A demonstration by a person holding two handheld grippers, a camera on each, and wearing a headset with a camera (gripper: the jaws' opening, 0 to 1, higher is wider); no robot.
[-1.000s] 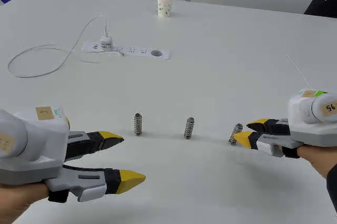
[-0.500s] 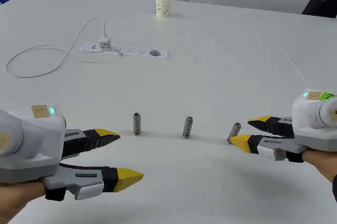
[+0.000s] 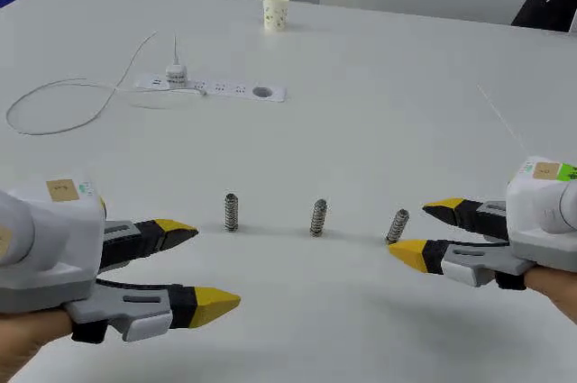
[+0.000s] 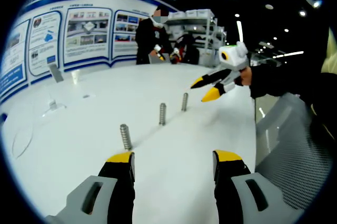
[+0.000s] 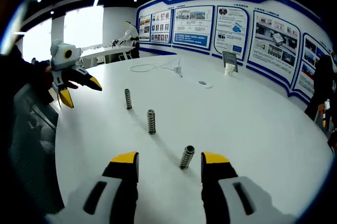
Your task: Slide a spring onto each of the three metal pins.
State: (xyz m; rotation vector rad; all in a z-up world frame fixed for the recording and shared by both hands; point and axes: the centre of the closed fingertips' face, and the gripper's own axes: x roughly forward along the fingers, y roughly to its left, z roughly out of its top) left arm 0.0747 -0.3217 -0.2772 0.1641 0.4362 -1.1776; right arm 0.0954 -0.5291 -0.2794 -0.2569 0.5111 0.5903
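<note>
While you held both tools low over the white table [image 3: 361, 113], the left gripper [image 3: 215, 264] had its yellow-tipped jaws spread wide with nothing between them. The right gripper [image 3: 410, 230] was likewise released and empty. The three springs stood in a row on the table between your hands. The left spring [image 3: 232, 212] was just ahead of the left gripper's tips, and the middle spring [image 3: 318, 217] was apart from both tools. The right spring [image 3: 398, 225] was just beside the right gripper's tips, not touching them. The first two stood upright; the right one leaned.

The pins were hidden from you. Coils standing on end like that suggest each already sat over a pin, so the task looked close to finished. The lean is probably why you had the right gripper so near, with the jaws apart and the spring just ahead of their gap. From there you could straighten it or press it down. A hard push might knock it off.

Farther back lay a power strip [image 3: 216, 88], its cable [image 3: 54, 104] and a paper cup [image 3: 275, 10], well clear of the work.
</note>
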